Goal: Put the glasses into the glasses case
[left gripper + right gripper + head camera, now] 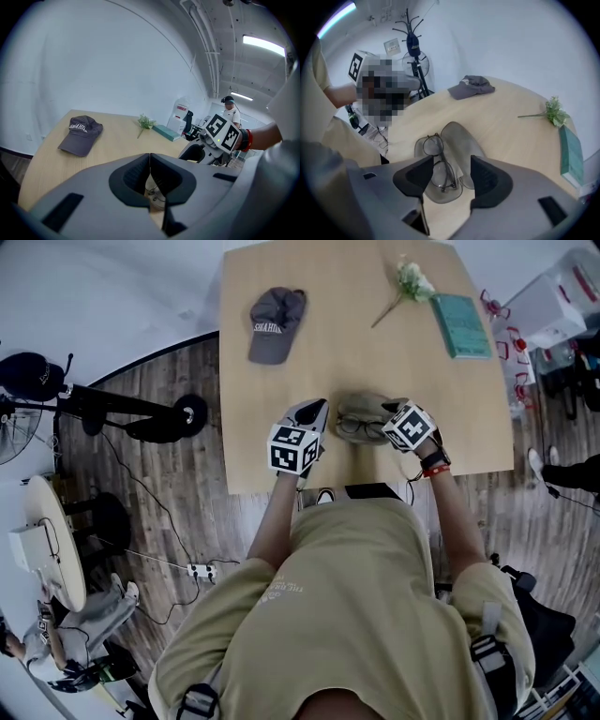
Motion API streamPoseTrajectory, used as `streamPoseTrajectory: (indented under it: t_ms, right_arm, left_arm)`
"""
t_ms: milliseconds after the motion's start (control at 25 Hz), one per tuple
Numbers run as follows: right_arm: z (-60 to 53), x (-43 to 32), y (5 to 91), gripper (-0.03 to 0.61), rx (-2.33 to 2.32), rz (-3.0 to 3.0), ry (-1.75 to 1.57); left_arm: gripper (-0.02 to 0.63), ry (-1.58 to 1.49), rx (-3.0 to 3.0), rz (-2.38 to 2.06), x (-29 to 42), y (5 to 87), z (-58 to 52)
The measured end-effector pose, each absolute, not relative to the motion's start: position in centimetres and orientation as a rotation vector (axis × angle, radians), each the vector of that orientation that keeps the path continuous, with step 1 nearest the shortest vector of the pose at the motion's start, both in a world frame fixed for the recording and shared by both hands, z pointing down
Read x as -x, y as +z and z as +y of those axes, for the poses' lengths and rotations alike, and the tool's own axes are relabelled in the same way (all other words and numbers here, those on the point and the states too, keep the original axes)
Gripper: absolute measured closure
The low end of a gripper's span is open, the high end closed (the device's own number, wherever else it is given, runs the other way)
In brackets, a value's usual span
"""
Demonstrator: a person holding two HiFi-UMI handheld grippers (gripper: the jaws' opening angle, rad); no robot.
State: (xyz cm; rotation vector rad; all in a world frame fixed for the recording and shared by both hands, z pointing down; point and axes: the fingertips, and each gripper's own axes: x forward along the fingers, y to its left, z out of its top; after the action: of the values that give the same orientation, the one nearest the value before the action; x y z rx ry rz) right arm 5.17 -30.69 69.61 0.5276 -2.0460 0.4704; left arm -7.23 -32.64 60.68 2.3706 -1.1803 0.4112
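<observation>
the right claw (pixel 451 174) points steeply down over the glasses (pixel 433 146) lying in the open glasses case (pixel 460 139), wide open and empty. the left claw (pixel 149 161) leans down a little beside it, pinched closed, empty.

Bright, even light falls from ceiling strip lamps (pixel 263 45), and shadows on the wooden table (pixel 281 409) stay soft. Both gripper views bulge fisheye-style, with black corners and a slightly blurred foreground.
</observation>
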Motion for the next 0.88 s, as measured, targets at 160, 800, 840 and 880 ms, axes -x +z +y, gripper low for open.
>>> streamPoseTrajectory:
  t_ms: [160, 800, 840, 880]
  right_arm:
    - [-32.3, -6.2, 66.1, 0.335, -0.717, -2.122, 0.499]
    - [-37.9, -10.9, 48.4, 0.461, -1.424, -2.404, 0.434]
    - [-38.2, -11.0, 47.4, 0.466, -1.453, -2.418, 0.417]
    - [-38.3, -11.0, 46.5, 0.469, -1.475, -2.432, 0.402]
  left_arm:
    - [0.591, 0.395, -2.382, -1.201, 7.0, 59.3, -33.8]
    - [0.591, 0.315, -2.530, -1.407, 4.7, 47.6, -38.7]
    - [0.591, 0.301, -2.537, -1.430, 4.7, 46.7, -38.9]
    - [0.591, 0.289, -2.543, -1.454, 4.7, 45.9, -39.0]
